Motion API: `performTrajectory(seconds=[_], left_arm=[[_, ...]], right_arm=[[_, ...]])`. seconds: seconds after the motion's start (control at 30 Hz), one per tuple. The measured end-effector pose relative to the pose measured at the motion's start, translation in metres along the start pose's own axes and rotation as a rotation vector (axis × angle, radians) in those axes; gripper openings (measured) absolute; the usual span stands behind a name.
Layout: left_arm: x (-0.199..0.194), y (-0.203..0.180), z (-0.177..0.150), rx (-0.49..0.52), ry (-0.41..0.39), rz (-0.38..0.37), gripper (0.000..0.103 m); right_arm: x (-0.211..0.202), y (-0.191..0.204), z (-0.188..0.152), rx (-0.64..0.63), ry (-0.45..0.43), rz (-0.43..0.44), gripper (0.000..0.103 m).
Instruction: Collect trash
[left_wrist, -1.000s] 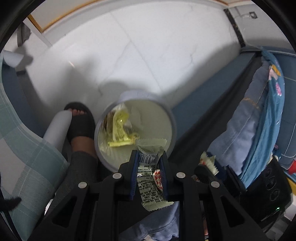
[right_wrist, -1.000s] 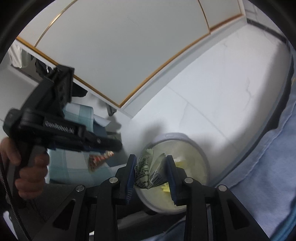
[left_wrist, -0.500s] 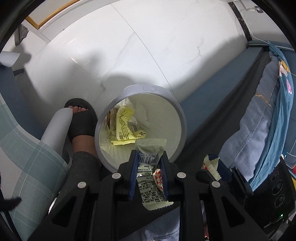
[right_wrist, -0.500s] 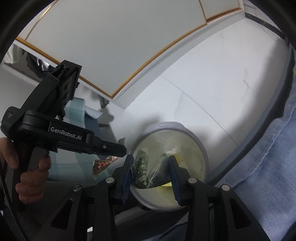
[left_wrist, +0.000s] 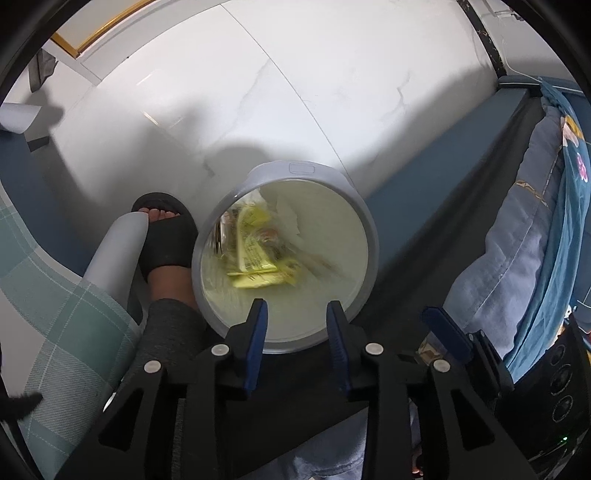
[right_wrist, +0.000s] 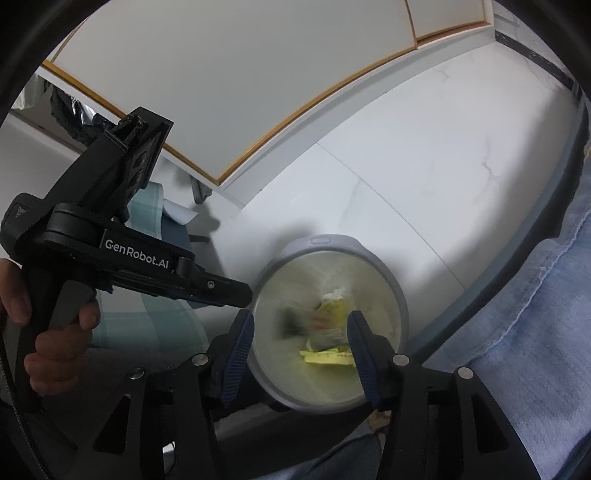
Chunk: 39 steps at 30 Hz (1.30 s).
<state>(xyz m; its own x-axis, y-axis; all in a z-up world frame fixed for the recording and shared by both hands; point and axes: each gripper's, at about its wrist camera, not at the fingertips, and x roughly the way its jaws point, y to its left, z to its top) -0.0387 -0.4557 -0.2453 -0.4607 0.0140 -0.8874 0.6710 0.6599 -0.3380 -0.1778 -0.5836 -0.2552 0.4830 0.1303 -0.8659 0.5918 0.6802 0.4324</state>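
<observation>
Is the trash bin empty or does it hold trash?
Holds trash: the open trash bin has yellow wrappers and other blurred packets on its bottom, far from full.

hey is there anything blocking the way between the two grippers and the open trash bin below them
Nothing visible does. The left gripper and right gripper hang over the open trash bin, jaws opening with nothing between the fingers. Only wrappers lie inside; the slippered foot stands beside the rim.

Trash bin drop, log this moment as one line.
left gripper: opening, empty | right gripper: opening, empty | wrappers: in trash bin
</observation>
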Motion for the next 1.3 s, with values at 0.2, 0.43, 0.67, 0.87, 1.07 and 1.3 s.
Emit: performTrajectory(seconds=[0.2, 0.43, 0.67, 0.87, 1.07, 1.3], left_arm=[[-0.008, 0.007, 0.000, -0.020, -0.048, 0.041, 0.045], [-0.038, 0.000, -0.009, 0.010, -0.173, 0.092, 0.046], [-0.096, -0.021, -0.037, 0.074, -0.405, 0.150, 0.064], [-0.124, -0.035, -0.074, 0.126, -0.543, 0.174, 0.075], [-0.146, -0.044, -0.112, 0.178, -0.700, 0.227, 0.077], [-0.168, -0.045, -0.145, 0.168, -0.822, 0.248, 0.086]], right_arm=[[-0.008, 0.000, -0.001, -0.010, -0.005, -0.014, 0.056], [-0.025, 0.002, 0.002, -0.023, -0.037, -0.028, 0.064], [-0.055, 0.009, 0.005, -0.035, -0.095, -0.033, 0.073], [-0.081, 0.020, 0.007, -0.044, -0.141, -0.027, 0.078], [-0.104, 0.031, 0.011, -0.061, -0.173, -0.029, 0.080], [-0.125, 0.039, 0.004, -0.072, -0.194, -0.025, 0.085]])
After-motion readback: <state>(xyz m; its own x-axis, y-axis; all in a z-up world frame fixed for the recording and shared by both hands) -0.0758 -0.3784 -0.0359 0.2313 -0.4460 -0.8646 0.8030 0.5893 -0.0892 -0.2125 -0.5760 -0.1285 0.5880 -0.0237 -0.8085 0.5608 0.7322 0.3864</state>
